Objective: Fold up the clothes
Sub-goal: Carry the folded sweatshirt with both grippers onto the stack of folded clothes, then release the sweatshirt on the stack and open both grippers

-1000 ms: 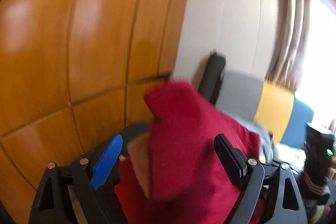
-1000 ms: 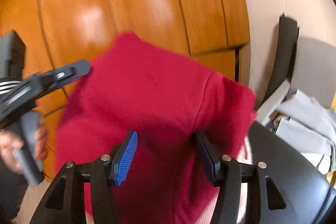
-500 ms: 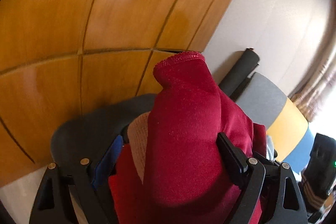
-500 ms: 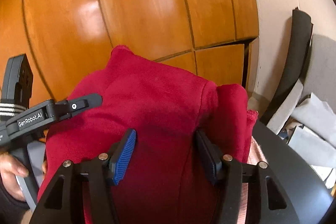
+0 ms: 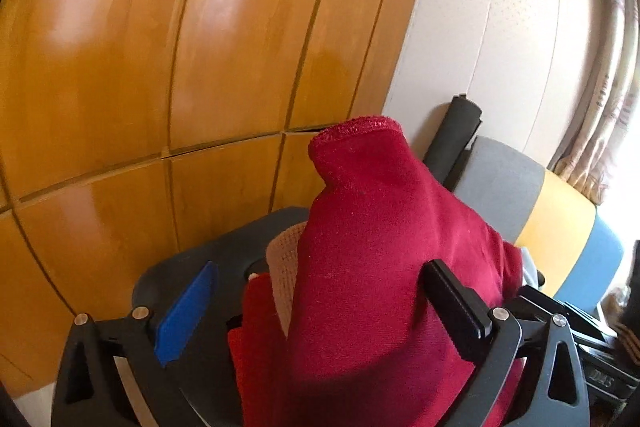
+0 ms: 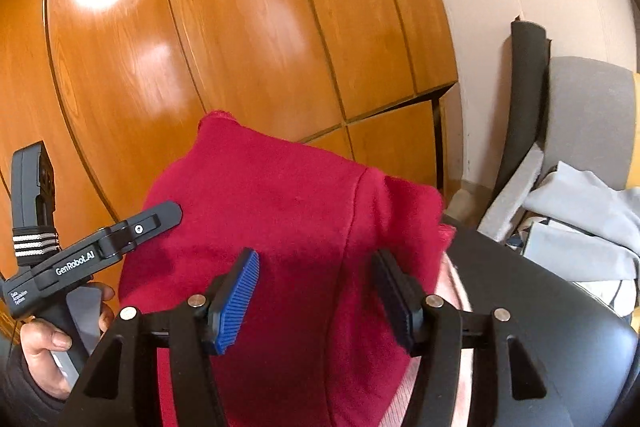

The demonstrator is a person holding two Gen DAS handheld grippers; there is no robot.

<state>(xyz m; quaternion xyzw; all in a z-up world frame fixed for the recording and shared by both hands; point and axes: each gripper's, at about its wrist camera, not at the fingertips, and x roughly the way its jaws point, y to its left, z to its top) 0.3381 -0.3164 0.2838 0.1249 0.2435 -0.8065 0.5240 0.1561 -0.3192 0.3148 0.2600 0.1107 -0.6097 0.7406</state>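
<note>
Glossy wooden wall panels [image 5: 168, 75] fill the background; a red garment [image 6: 288, 227] drapes between both spread jaws, left hand-held gripper [image 5: 316, 311] and right hand-held gripper [image 6: 316, 295], above a black chair [image 6: 560, 327].

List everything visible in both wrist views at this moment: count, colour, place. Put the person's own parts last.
red garment: one, crimson, draped up between both tools' fingers
pink knit cloth: one, pale pink, under the red garment
black seat: one, black, beneath the clothes
wood panels: several, orange-brown, wall behind
beige wall: one, right of the panels
black roll: one, leaning on the beige wall
grey fabric pile: light grey, far right
curtain: one, pale patterned, right edge
left tool: black, one blue pad, fingers apart around the garment
right tool: black, blue pad, fingers apart around the garment
left hand: one, gripping the left tool's handle
</note>
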